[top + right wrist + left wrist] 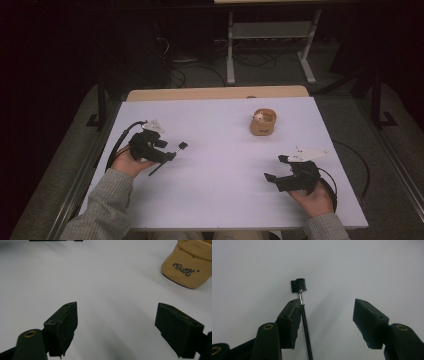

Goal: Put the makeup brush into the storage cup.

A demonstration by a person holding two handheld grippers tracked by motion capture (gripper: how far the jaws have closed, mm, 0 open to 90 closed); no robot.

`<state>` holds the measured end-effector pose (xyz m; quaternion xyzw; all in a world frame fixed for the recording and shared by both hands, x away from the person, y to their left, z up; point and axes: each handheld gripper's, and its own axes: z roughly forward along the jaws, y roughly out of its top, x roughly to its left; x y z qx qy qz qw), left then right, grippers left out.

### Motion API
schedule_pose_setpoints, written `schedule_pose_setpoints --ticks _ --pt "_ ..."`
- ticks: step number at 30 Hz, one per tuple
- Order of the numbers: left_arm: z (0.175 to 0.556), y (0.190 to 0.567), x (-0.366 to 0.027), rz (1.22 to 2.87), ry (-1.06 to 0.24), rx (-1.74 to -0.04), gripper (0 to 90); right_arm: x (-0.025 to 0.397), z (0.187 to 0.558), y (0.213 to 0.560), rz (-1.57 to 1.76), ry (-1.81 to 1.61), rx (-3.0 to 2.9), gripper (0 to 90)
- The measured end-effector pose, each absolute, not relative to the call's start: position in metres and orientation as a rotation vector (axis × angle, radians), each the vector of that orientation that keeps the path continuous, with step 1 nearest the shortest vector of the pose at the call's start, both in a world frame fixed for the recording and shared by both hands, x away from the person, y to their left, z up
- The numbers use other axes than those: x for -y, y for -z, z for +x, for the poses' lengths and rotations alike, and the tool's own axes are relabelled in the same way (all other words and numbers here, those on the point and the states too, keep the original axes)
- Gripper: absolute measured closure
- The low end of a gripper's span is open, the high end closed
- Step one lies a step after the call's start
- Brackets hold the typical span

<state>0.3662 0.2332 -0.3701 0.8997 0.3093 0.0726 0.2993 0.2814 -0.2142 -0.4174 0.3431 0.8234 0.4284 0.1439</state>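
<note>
- The left tongs (325, 315) are standing released, with the thin black brush with a metal neck (300, 291) lying against one jaw on the white bench (220, 175).
- The right tongs (116, 327) are released and grasping nothing, well apart from the tan bag-shaped cup (263, 122).
- The brush is risking to slip or roll if the jaws are closing off-centre.
- The room around is staying dark.

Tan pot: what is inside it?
A small white thing sticks up above the rim of the tan pot at its left side in the high view; it is too small to identify. The pot's wall hides whatever lies lower inside.
</note>
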Motion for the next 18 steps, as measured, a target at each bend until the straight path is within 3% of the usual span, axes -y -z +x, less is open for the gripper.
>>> schedule_pose_setpoints --ticks 18 --pt "0.405 0.405 -0.221 2.575 -0.115 -0.946 53.9 0.215 0.282 0.418 0.989 -1.238 -2.371 17.5"
